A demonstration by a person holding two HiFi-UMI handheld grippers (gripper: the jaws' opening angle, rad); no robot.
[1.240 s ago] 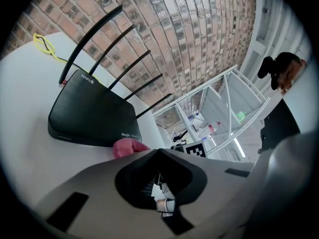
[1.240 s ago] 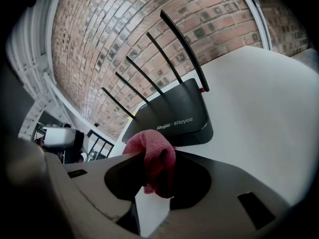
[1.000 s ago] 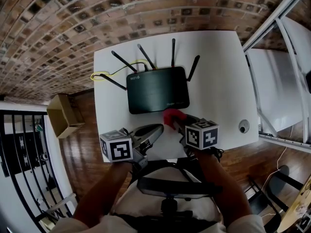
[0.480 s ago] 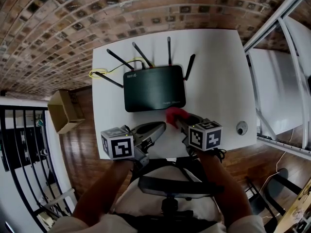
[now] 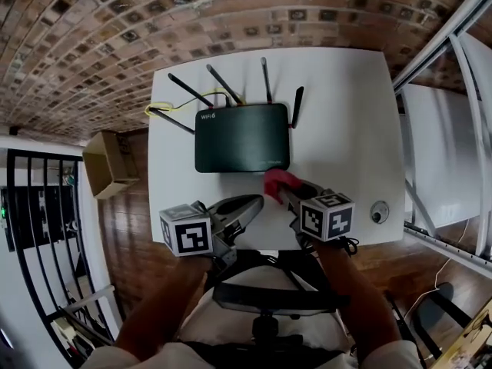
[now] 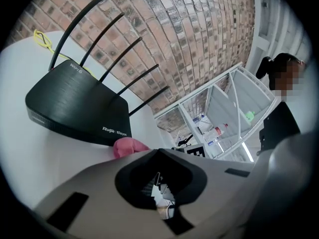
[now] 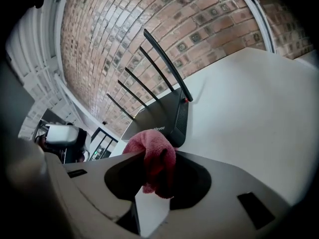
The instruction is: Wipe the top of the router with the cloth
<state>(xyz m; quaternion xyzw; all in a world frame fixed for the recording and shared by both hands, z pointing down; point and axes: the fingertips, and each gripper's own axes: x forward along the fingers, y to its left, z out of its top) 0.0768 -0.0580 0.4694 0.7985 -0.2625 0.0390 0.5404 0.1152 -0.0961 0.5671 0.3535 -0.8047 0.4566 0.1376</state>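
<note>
White rectangular tabletop (image 5: 338, 98) meets a brick wall (image 5: 115, 21) above wooden floor (image 5: 131, 229). The flat black antennaed router (image 5: 242, 137) lies far-centre. Just nearer, the right gripper (image 5: 286, 193) pinches the crumpled red cloth (image 5: 275, 181) in its fingers. The left gripper (image 5: 254, 202) has its fingers pressed together.

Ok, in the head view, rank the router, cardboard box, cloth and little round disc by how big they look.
1. router
2. cardboard box, farther off on the floor, so true size unsure
3. cloth, partly hidden
4. round disc
</note>
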